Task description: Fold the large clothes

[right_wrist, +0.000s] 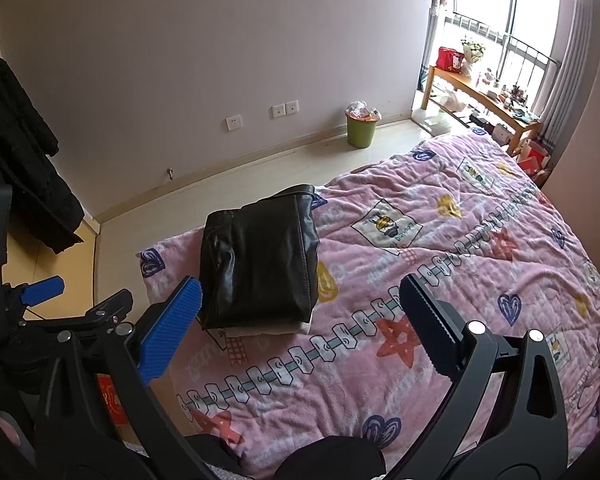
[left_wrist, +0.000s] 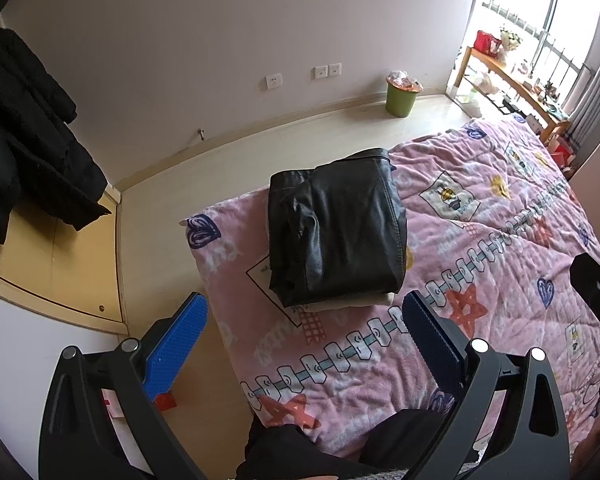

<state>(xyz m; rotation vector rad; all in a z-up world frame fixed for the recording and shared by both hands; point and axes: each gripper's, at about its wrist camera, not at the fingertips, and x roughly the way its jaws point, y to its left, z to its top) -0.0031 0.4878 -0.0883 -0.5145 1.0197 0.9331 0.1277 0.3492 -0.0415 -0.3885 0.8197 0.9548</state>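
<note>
A black leather garment [left_wrist: 334, 226] lies folded into a compact block on top of a folded cream garment [left_wrist: 352, 302], near the foot corner of a bed with a pink patterned blanket [left_wrist: 500, 264]. It also shows in the right wrist view [right_wrist: 260, 266]. My left gripper [left_wrist: 304, 322] is open and empty, held above the bed edge just short of the stack. My right gripper [right_wrist: 300, 306] is open and empty, its left blue pad [right_wrist: 172, 326] close to the stack's near corner. The left gripper also shows at the left edge of the right wrist view [right_wrist: 40, 290].
A green waste bin [left_wrist: 400, 96] stands by the far wall. A wooden bench [left_wrist: 512, 80] with clutter sits under the window. Black coats [left_wrist: 28, 136] hang at the left over a wooden cabinet [left_wrist: 60, 264]. Pale floor runs between bed and wall.
</note>
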